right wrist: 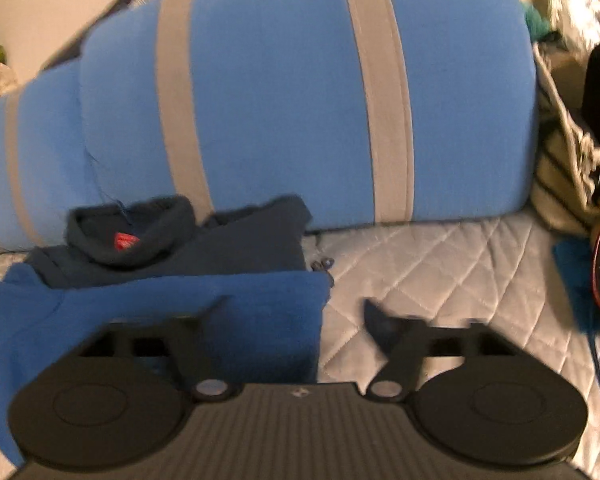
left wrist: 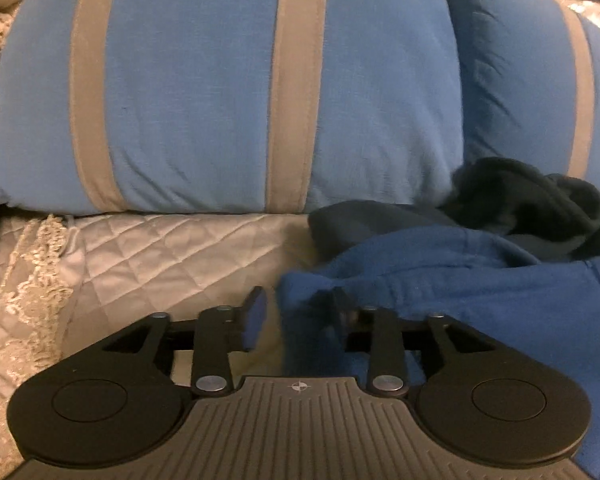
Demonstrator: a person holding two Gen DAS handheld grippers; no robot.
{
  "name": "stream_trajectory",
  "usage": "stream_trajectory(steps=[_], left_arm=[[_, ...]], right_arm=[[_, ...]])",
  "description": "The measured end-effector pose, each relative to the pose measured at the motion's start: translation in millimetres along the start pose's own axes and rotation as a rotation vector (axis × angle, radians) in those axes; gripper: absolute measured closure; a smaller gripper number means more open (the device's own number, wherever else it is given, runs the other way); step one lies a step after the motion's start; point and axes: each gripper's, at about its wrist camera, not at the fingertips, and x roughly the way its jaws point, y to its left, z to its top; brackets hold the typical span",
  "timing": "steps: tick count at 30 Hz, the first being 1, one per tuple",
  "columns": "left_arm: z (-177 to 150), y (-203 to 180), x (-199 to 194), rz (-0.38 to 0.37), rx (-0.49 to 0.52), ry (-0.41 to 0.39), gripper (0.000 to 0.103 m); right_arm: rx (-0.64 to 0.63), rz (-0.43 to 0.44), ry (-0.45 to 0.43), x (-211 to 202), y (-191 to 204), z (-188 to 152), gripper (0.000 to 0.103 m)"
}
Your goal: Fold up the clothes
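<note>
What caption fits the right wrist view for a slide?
Open right gripper above a folded blue garment, navy sweatshirt behind, striped blue pillows beyond.

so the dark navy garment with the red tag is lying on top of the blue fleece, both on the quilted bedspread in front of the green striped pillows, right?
Not quite: the pillows are light blue with grey stripes, not green. The right wrist view shows this plainly. The rest holds: the dark navy garment with the red tag lies on the blue fleece, both on the quilted bedspread.
</note>
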Motion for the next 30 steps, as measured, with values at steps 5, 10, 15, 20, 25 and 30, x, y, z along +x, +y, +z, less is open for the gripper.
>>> stream_trajectory(steps=[5,10,15,20,25,30], left_arm=[[-0.4,24.2,-25.7,-0.131,-0.065,0.001,0.042],[-19.9,56.5,-55.9,-0.268,-0.154,0.037,0.039],[-55.9,82.9,-61.6,-0.422,-0.207,0.159,0.039],[-82.6,90.9,-57.2,-0.566,-0.3,0.215,0.048],[-85.1,89.4,-61.2,-0.523,-0.33,0.202,0.095],[-83.2,61.3,-50.7,-0.338,-0.139,0.235,0.092]], right_arm=[[0.057,0.127,0.013,-30.0,-24.0,-4.6,0.012],[0.183,0.292,0.065,-50.4,-53.2,-33.3,0.012],[0.209,0.413,0.091,-62.4,-60.3,-60.9,0.014],[0.189,0.455,0.112,-61.8,-48.2,-73.2,0.056],[0.202,0.351,0.131,-56.4,-38.3,-68.1,0.089],[0.133,0.094,0.209,-37.7,-25.0,-74.7,0.087]])
